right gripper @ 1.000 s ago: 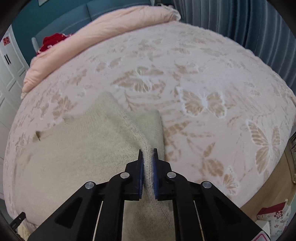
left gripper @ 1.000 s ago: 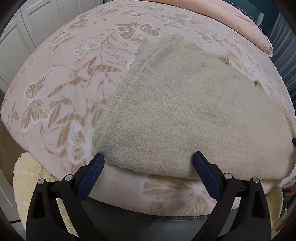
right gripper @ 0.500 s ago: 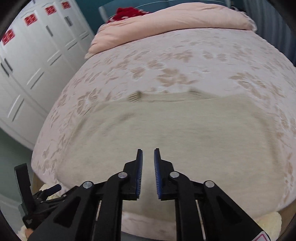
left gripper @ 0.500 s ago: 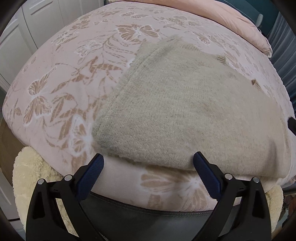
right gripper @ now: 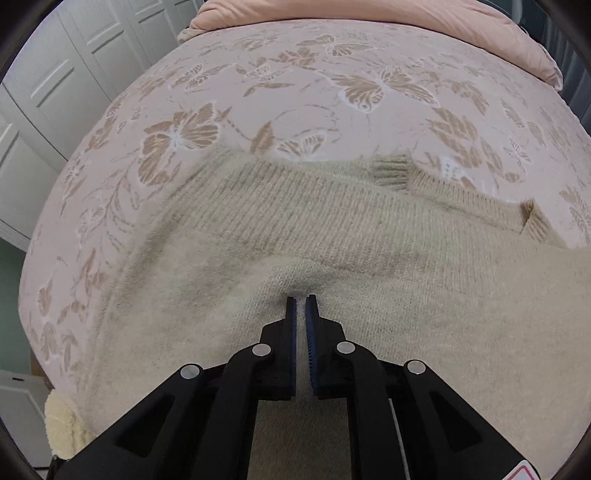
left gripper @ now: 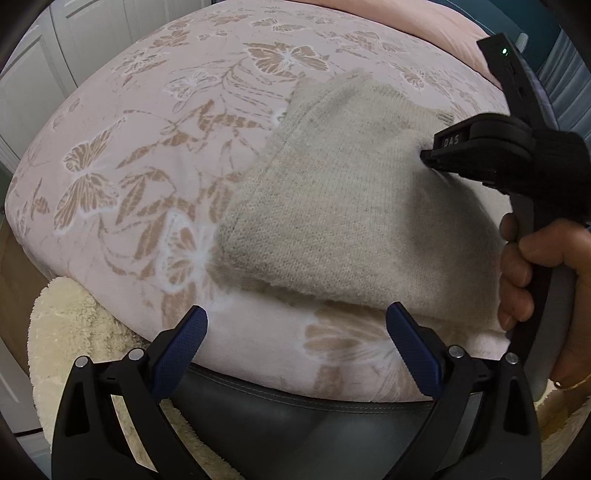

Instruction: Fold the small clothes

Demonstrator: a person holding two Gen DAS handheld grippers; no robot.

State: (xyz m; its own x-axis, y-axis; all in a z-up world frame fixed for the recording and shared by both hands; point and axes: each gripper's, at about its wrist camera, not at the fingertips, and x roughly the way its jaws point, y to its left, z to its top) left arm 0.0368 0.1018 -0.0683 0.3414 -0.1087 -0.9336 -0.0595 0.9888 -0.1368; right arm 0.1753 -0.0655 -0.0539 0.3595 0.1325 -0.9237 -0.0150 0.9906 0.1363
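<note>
A cream knitted sweater (left gripper: 354, 206) lies folded on a pink bed cover with a brown butterfly print (left gripper: 147, 166). My left gripper (left gripper: 295, 332) is open and empty, hovering just off the sweater's near edge. My right gripper (right gripper: 301, 301) is shut, its tips pressed down on the top layer of the sweater (right gripper: 369, 258), which puckers around them. Whether fabric sits between the tips I cannot tell. The right gripper also shows in the left wrist view (left gripper: 428, 157), resting on the sweater's far right part. Ribbed cuffs (right gripper: 391, 171) stick out at the sweater's far edge.
A pink rolled duvet (right gripper: 406, 22) lies along the bed's far side. White cupboard doors (right gripper: 55, 85) stand to the left. A fluffy cream rug (left gripper: 74, 332) lies below the bed's grey edge (left gripper: 295, 413). My hand (left gripper: 535, 266) holds the right gripper's handle.
My right gripper let go of the sweater's fold, swung left across the sweater and now presses on its top. The left gripper stayed open and drew back slightly.
</note>
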